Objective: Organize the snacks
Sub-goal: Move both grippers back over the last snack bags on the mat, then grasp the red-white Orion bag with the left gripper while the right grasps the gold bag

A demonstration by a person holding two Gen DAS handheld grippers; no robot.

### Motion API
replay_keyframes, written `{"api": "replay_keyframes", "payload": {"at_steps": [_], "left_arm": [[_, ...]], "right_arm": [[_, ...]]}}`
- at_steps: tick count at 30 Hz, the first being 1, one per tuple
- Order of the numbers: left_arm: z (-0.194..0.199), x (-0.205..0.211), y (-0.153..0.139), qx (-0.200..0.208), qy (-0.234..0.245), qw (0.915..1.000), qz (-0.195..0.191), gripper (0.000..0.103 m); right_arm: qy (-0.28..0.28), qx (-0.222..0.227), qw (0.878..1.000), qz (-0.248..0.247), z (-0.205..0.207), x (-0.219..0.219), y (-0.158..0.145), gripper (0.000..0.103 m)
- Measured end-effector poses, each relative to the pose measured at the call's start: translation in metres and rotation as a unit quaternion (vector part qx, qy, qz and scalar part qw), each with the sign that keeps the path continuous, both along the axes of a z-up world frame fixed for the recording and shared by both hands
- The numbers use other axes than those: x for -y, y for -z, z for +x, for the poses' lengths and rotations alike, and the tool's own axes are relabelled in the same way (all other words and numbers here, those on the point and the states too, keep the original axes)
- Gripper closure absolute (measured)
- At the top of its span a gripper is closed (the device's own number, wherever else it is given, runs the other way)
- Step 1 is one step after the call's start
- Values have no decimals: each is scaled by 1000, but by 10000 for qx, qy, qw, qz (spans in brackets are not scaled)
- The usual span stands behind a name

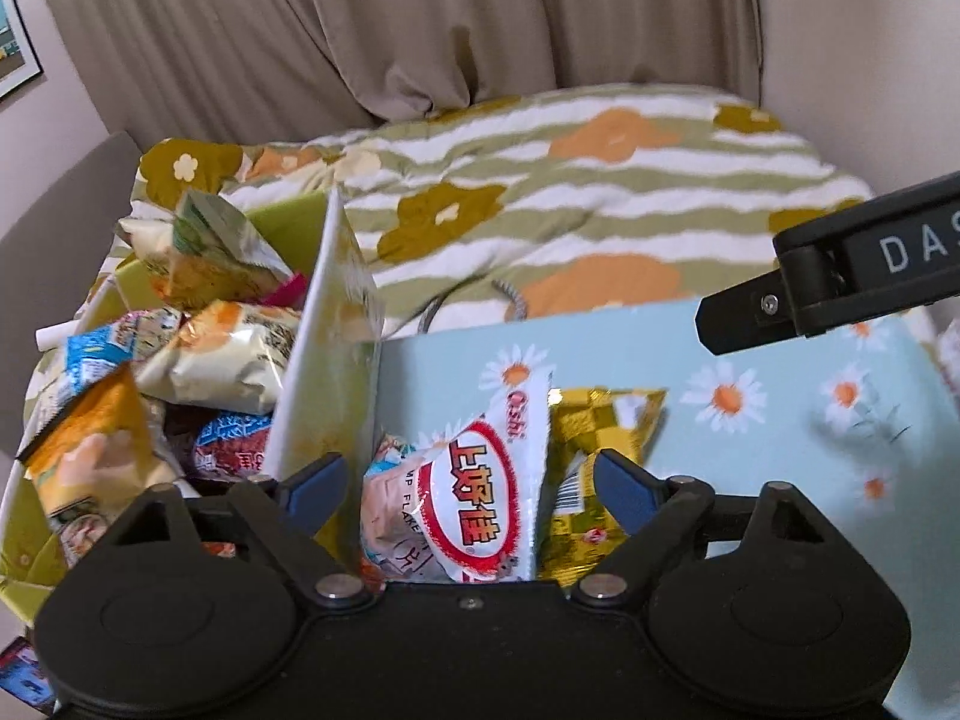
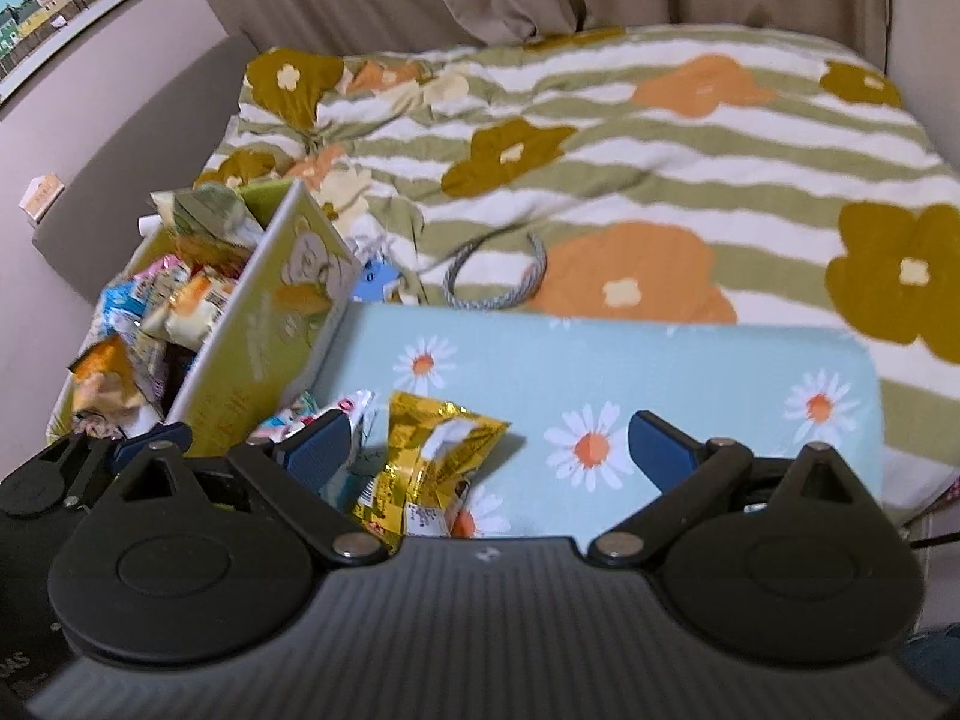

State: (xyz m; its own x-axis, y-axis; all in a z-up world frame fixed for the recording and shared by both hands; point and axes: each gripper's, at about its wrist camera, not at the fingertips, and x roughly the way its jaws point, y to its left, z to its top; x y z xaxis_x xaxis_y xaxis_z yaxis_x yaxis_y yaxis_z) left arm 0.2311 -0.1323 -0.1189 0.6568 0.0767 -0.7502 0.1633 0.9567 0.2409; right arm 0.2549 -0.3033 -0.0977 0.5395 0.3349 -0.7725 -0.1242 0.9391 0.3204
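Observation:
A light-blue daisy-print box (image 1: 750, 372) stands beside a green box (image 1: 327, 324) heaped with snack packets (image 1: 222, 354). In the left wrist view my left gripper (image 1: 471, 480) is open over the blue box, with a white-and-red Oishi packet (image 1: 480, 498) and a gold packet (image 1: 591, 450) between its fingers. In the right wrist view my right gripper (image 2: 489, 447) is open above the blue box (image 2: 660, 372), with the gold packet (image 2: 432, 462) inside near its left finger. The green box (image 2: 264, 312) is at the left.
Both boxes rest on a bed with a green-striped flowered blanket (image 2: 660, 138). A grey cord loop (image 2: 498, 282) lies behind the blue box. Beige curtains (image 1: 360, 30) hang behind. The right gripper's body (image 1: 840, 276) shows at the right of the left wrist view.

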Motion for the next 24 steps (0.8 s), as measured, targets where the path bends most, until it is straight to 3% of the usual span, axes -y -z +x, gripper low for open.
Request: {"api": "replay_keyframes", "payload": {"at_steps": [7,15,18,24], "left_arm": [[19,1,25,-215,-64,9991,353,18],[26,2,38,-202,34,9974,686,33],[26,1,37,-279,140,9977,605,41],[23,-5,34,-314,162,9986,389,47]], "right_arm": [[-50,-383,9992,127,16,-15,33,0],[-110,-743,9968,258,28,-32,57,5],[-140,-838,9960,282,31,-38,63,10],[-147,-949,9949,317,34,-47,71,11]]}}
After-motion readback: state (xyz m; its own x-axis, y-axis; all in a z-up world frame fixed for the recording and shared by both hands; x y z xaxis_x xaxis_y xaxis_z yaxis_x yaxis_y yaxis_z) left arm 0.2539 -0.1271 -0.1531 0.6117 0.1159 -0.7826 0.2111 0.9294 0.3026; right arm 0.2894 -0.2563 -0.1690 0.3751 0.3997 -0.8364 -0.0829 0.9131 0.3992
